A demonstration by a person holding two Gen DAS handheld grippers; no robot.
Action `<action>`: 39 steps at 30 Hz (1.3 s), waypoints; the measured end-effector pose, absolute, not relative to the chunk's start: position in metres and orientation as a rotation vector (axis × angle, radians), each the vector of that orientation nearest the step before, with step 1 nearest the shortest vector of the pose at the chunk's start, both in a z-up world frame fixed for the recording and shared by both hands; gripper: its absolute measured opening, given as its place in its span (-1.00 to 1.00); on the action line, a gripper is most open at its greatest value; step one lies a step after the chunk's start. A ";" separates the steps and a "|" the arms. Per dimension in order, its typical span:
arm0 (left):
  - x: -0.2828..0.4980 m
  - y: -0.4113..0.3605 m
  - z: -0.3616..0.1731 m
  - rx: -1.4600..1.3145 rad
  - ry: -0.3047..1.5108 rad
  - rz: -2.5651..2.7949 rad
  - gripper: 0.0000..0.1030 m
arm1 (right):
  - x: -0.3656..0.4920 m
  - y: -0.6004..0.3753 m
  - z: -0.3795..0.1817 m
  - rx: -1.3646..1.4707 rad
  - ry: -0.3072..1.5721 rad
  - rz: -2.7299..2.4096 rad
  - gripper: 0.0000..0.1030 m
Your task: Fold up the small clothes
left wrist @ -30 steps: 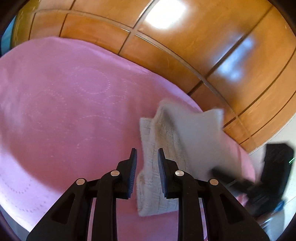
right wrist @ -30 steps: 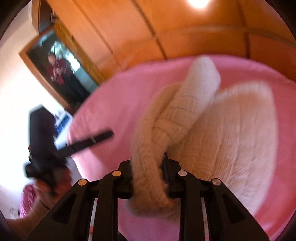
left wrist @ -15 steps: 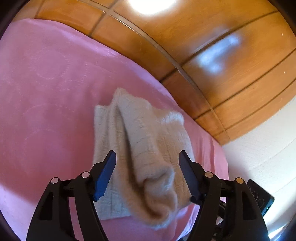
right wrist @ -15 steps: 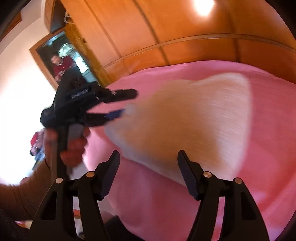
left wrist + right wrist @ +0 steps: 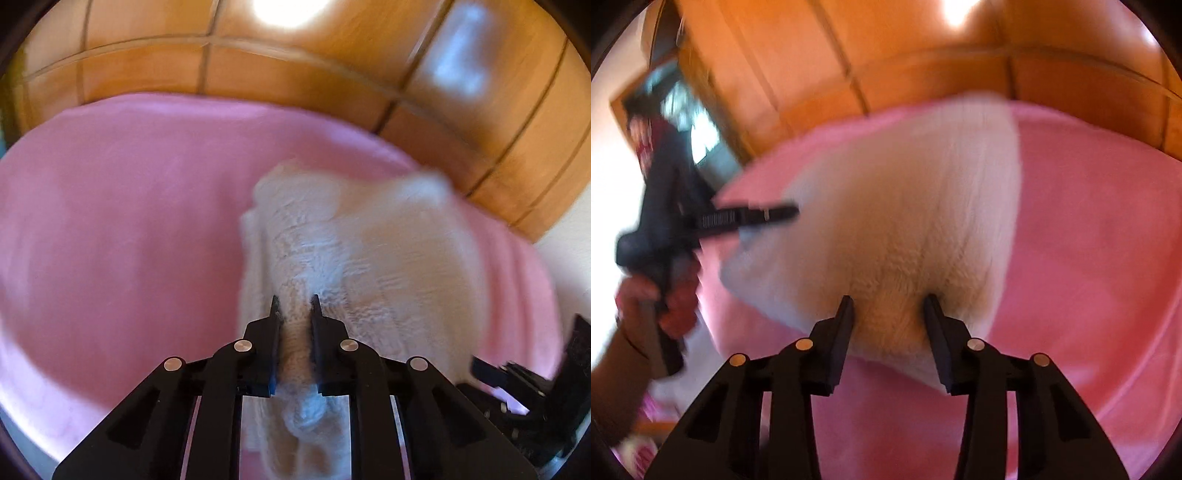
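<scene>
A cream knitted garment (image 5: 369,258) lies bunched on the pink bedspread (image 5: 129,221). My left gripper (image 5: 294,306) is shut on a fold at its near edge. In the right wrist view the same garment (image 5: 905,221) spreads over the pink bedspread (image 5: 1089,258). My right gripper (image 5: 888,304) is open, its fingers on either side of the garment's near edge. The left gripper (image 5: 790,212) also shows there at the garment's left side, held by a hand. Both views are blurred.
A wooden wardrobe wall (image 5: 295,74) stands behind the bed. A mirror (image 5: 676,110) in a wooden frame is at the left. The right gripper's black body (image 5: 535,398) sits at the bed's right edge.
My right gripper let go of the garment and stays open. My left gripper opened, moved onto the garment's near fold and closed on it.
</scene>
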State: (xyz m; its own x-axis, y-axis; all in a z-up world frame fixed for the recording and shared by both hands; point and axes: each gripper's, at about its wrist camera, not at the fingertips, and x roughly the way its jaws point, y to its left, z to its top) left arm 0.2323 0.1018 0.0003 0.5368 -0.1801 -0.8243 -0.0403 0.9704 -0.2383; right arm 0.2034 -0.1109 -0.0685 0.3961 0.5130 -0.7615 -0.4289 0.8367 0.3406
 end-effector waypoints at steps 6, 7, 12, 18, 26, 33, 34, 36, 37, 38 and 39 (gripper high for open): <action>0.227 0.087 0.010 -0.127 0.941 0.040 0.18 | 0.196 -0.111 -0.074 0.097 0.974 0.567 -0.22; 0.227 0.086 0.017 -0.119 0.919 0.045 0.21 | 0.197 -0.112 -0.071 0.083 0.975 0.568 -0.21; 0.226 0.084 0.028 -0.081 0.882 0.044 0.21 | 0.205 -0.129 -0.045 0.093 0.949 0.568 -0.13; 0.228 0.084 0.023 -0.058 0.879 0.031 0.21 | 0.235 -0.134 -0.028 0.108 0.892 0.512 -0.09; 0.234 0.087 0.015 -0.055 0.889 0.011 0.25 | 0.295 -0.112 -0.034 0.103 0.906 0.452 -0.08; 0.238 0.095 0.000 -0.103 0.898 -0.013 0.34 | 0.325 -0.093 -0.064 0.021 0.956 0.402 0.15; 0.239 0.096 -0.002 -0.110 0.900 -0.018 0.34 | 0.325 -0.092 -0.065 0.019 0.958 0.399 0.17; 0.240 0.099 -0.008 -0.136 0.904 -0.037 0.34 | 0.327 -0.091 -0.069 0.021 0.954 0.396 0.19; 0.241 0.101 -0.010 -0.155 0.906 -0.046 0.35 | 0.327 -0.092 -0.068 0.027 0.953 0.398 0.20; 0.241 0.105 -0.013 -0.188 0.907 -0.061 0.35 | 0.326 -0.095 -0.067 0.033 0.951 0.405 0.21; 0.241 0.111 -0.017 -0.235 0.909 -0.084 0.35 | 0.324 -0.096 -0.066 0.037 0.948 0.413 0.23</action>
State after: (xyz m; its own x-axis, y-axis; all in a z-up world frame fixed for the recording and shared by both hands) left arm 0.2409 0.1105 -0.0169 0.6133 -0.1708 -0.7712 -0.0273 0.9712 -0.2368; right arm 0.3238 -0.0957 -0.0656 0.5116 0.3589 -0.7807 -0.3269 0.9216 0.2095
